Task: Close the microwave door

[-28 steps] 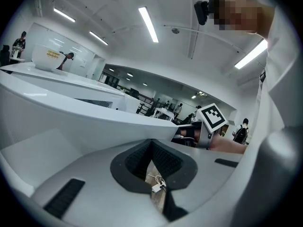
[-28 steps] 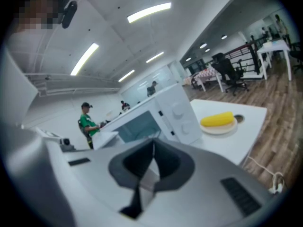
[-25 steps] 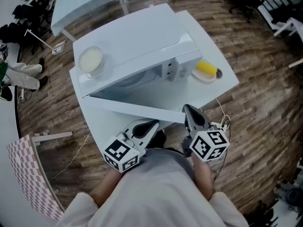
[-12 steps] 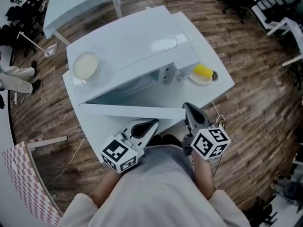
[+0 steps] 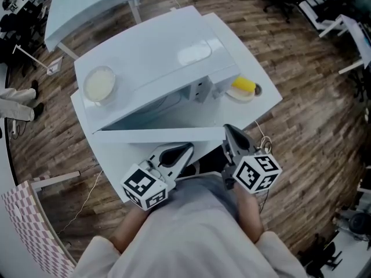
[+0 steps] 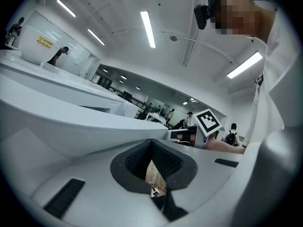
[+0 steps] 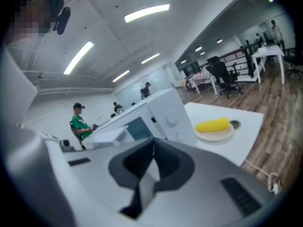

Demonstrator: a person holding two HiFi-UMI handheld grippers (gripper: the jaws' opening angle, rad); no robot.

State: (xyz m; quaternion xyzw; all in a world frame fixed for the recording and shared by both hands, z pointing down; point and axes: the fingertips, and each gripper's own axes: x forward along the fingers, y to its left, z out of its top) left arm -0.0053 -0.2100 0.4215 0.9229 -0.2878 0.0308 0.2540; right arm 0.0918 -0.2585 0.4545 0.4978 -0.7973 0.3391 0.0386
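Note:
A white microwave [image 5: 151,51] stands on a white table [image 5: 264,100]. Its door [image 5: 156,135] is swung open toward me and shows as a long white strip. My left gripper [image 5: 185,150] is shut and empty, just below the door's middle. My right gripper [image 5: 228,131] is shut too, with its tip at the door's right end; I cannot tell whether it touches. In the right gripper view the microwave [image 7: 163,110] and its open door [image 7: 110,134] lie beyond the closed right gripper [image 7: 153,144]. In the left gripper view the left gripper [image 6: 151,142] points under the door's white face [image 6: 66,122].
A white bowl [image 5: 99,83] sits on top of the microwave. A plate with a yellow item [image 5: 243,86] lies on the table to the microwave's right. Another white table [image 5: 87,4] stands behind, on a wooden floor [image 5: 313,132]. A cable [image 5: 264,143] hangs by the table's near right corner.
The head view has drifted, so the microwave and table sit a little higher and further left. Both grippers keep their places under the door's edge, still shut.

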